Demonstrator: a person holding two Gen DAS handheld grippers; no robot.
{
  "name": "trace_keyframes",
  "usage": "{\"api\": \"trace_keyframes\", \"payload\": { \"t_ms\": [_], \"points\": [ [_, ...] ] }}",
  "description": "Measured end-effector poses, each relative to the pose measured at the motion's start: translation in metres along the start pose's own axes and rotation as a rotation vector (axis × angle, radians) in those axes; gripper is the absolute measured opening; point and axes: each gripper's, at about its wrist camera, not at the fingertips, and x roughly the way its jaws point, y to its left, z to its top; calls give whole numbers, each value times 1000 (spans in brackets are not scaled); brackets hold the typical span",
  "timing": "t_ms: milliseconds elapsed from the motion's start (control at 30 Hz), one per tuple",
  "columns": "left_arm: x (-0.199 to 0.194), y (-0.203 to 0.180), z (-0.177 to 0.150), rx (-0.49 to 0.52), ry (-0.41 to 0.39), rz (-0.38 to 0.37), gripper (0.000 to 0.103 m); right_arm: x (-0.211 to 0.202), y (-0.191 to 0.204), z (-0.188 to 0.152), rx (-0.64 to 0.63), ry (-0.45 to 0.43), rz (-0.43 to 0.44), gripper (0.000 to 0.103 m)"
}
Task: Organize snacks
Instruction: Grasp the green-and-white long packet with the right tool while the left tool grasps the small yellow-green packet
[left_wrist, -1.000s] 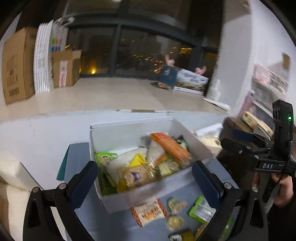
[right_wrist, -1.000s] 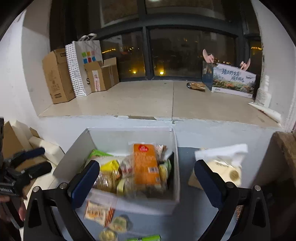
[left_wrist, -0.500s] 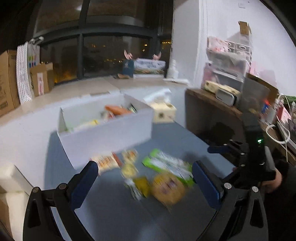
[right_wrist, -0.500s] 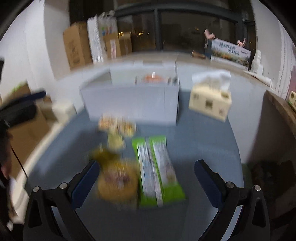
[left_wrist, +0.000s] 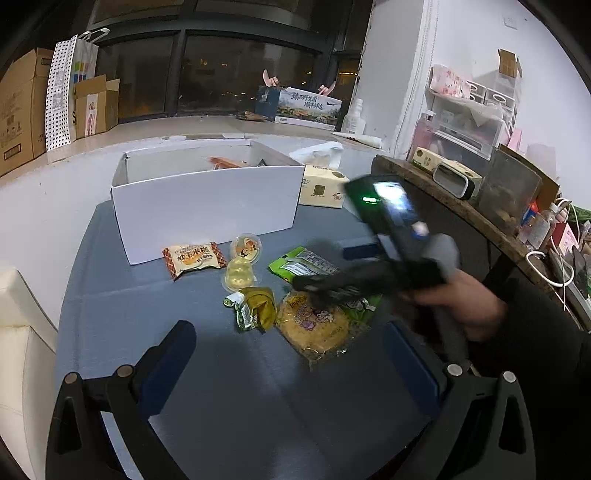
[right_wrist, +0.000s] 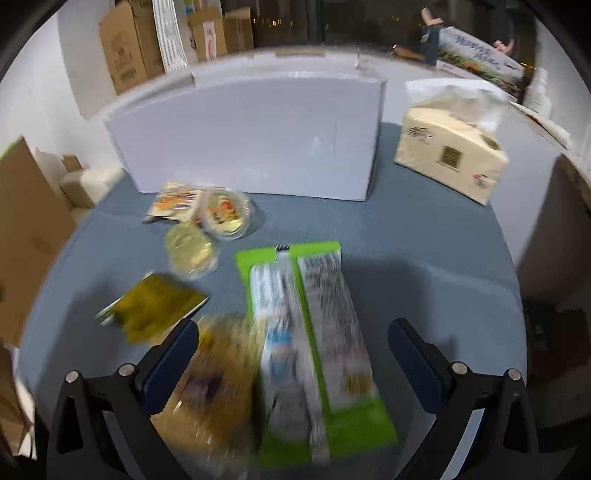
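The long green-and-white foil snack packet (right_wrist: 314, 354) lies flat on the blue-grey table (right_wrist: 424, 251), between the spread fingers of our right hand-held gripper (right_wrist: 293, 354), which hovers low over it and grips nothing. Pressed against its left side sits the round yellow cake in clear wrap (right_wrist: 218, 373), partly under the left fingertip (the view is blurred here, so we cannot tell how much they overlap). The risk, we judge, is closing on both at once, or pinching only slack foil so the packet slides out on the lift. The crumpled gold wrapper (right_wrist: 155, 306) and two clear jelly cups (right_wrist: 207, 236) lie just beyond and could get shoved. Our left hand-held gripper (left_wrist: 291, 354) waits apart and empty, nearer us than the snacks. The white cardboard box (left_wrist: 207, 206) stands further back, its tall near wall liable to catch a low carry.
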Motion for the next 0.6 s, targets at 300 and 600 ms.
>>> {"api": "trace_keyframes", "payload": {
  "t_ms": [300, 600],
  "points": [
    [10, 9, -6, -30, 33, 7, 103, 32, 4, 18, -35, 45, -19, 72],
    [36, 13, -5, -53, 85, 18, 103, 3, -28, 20, 46, -48, -4, 68]
  ]
}}
